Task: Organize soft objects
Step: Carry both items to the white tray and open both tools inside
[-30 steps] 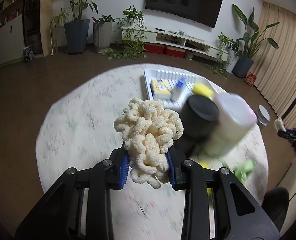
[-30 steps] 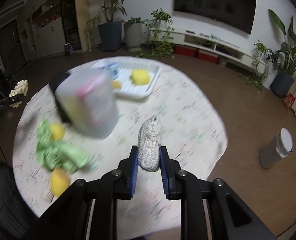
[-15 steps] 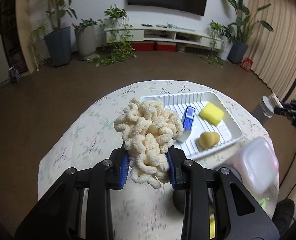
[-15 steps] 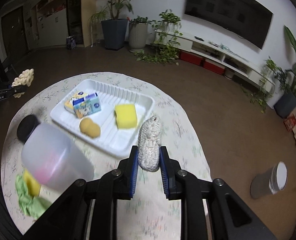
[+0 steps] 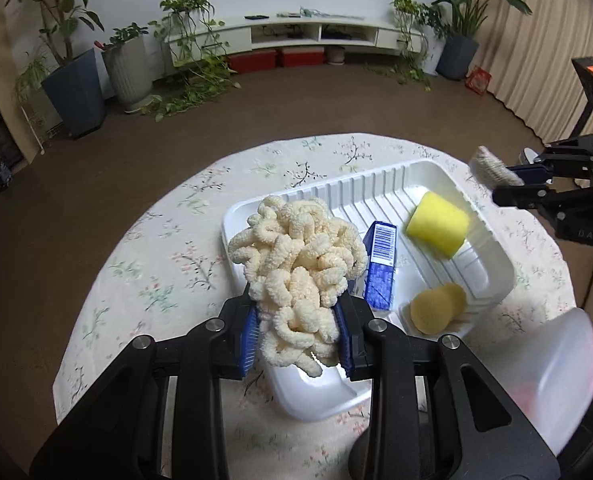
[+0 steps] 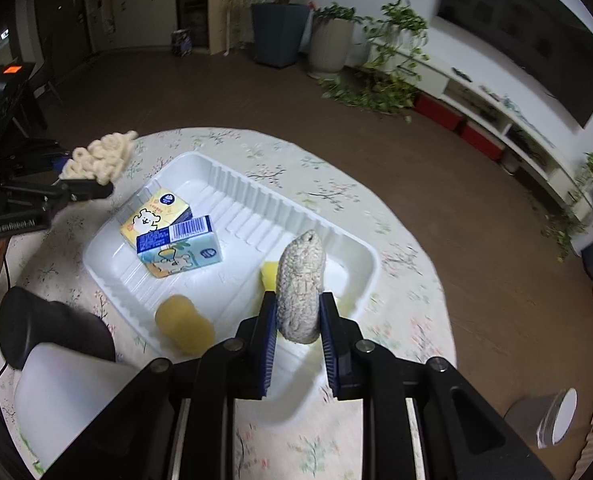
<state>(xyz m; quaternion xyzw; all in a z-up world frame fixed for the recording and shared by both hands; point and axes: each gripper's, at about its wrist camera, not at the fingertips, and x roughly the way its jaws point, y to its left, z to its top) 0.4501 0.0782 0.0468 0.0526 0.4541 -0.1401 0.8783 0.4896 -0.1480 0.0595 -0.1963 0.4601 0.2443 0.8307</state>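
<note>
Floral table [image 5: 168, 264], left claw [image 5: 296, 334] clamping cream chenille bundle [image 5: 300, 256], right claw [image 6: 296, 344] clamping grey knit piece [image 6: 300, 280], seemingly above tray [image 6: 108, 256]

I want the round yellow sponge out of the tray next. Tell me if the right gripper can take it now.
Probably not yet: the right gripper is shut on the grey knitted piece, so nothing else fits between its jaws, though the round yellow sponge lies uncovered in the white tray.

Cream loopy chenille bundle [image 5: 296, 264] and grey knitted roll [image 6: 299, 284], both aloft over tray [image 6: 232, 184].
</note>
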